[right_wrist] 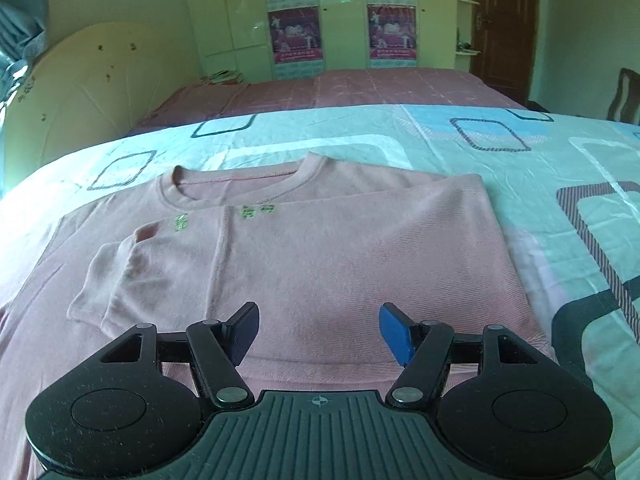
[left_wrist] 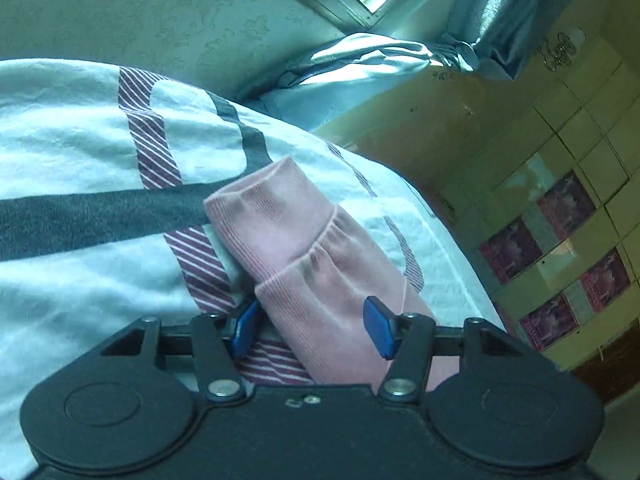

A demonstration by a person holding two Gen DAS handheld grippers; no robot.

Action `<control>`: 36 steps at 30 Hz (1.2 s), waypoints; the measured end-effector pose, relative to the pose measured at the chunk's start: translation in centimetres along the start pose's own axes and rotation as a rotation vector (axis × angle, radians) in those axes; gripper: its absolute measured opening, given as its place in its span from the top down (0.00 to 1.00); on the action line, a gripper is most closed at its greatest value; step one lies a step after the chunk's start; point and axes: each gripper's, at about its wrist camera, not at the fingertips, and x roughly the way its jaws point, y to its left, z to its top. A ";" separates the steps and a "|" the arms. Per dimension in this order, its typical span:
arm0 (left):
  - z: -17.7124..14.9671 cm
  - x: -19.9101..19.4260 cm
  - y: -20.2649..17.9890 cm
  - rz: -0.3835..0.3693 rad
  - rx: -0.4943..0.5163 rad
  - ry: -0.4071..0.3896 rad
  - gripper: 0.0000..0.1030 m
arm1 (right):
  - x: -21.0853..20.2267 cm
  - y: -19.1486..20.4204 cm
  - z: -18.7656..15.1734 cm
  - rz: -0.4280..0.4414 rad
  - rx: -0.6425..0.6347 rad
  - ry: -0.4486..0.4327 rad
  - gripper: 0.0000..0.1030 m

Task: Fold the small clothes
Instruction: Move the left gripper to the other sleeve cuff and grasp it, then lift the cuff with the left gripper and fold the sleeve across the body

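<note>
- Blue pads [left_wrist: 245,328] of the left hand-held gripper [left_wrist: 312,330] were seen standing moderately apart, with a pink sleeve [left_wrist: 304,252] lying between them; no pad was seen pressing on the fabric, so the sleeve was judged to be straddled rather than held.
- Beyond the pads, the ribbed cuff [left_wrist: 256,204] of that sleeve was seen doubled over itself, resting on the patterned bedsheet [left_wrist: 72,152] near the edge of the bed.
- The right hand-held gripper [right_wrist: 318,332] was seen with its jaws wide and nothing between them, poised just above the lower part of the pink top [right_wrist: 320,248].
- The pink top was laid flat on the bed, neckline [right_wrist: 240,184] away from the camera, one sleeve already folded across the chest with its cuff [right_wrist: 100,280] lying on the body at the picture's left.
- A second bed with a reddish cover [right_wrist: 340,88] and a wardrobe [right_wrist: 240,20] bearing posters were seen well behind.
- The step in hand was judged to be the folding-in of the sleeves, one side done and the other being taken up.
- The next move was judged to call for the left jaws to be closed on the sleeve near the cuff, and the sleeve to be carried across the body and laid flat without dragging the top along the sheet.
- After that, the hem was expected to be brought up toward the neckline.
</note>
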 end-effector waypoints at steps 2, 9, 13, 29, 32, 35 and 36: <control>0.7 0.4 0.3 0.004 -0.007 -0.012 0.52 | 0.1 -1.1 0.4 -0.037 0.042 0.000 0.36; -0.1 0.4 -5.2 -0.047 0.273 -0.023 0.90 | -0.3 -3.7 0.7 -0.083 0.074 -0.008 0.36; -4.5 0.3 -12.6 -0.178 0.478 0.023 0.89 | -0.6 -4.4 0.6 -0.085 0.105 -0.019 0.36; -32.5 0.1 -33.6 -0.499 0.894 0.429 0.89 | -2.4 -6.6 1.9 0.031 0.206 -0.054 0.36; -35.9 0.7 -34.9 -0.501 0.988 0.471 0.84 | -2.8 -7.9 1.9 0.109 0.257 -0.042 0.36; -38.5 0.9 -35.2 -0.515 1.032 0.512 0.47 | -3.1 -8.9 1.7 0.191 0.306 -0.024 0.36; -38.7 0.5 -35.1 -0.525 1.043 0.500 0.44 | -3.2 -9.0 1.6 0.200 0.310 -0.021 0.36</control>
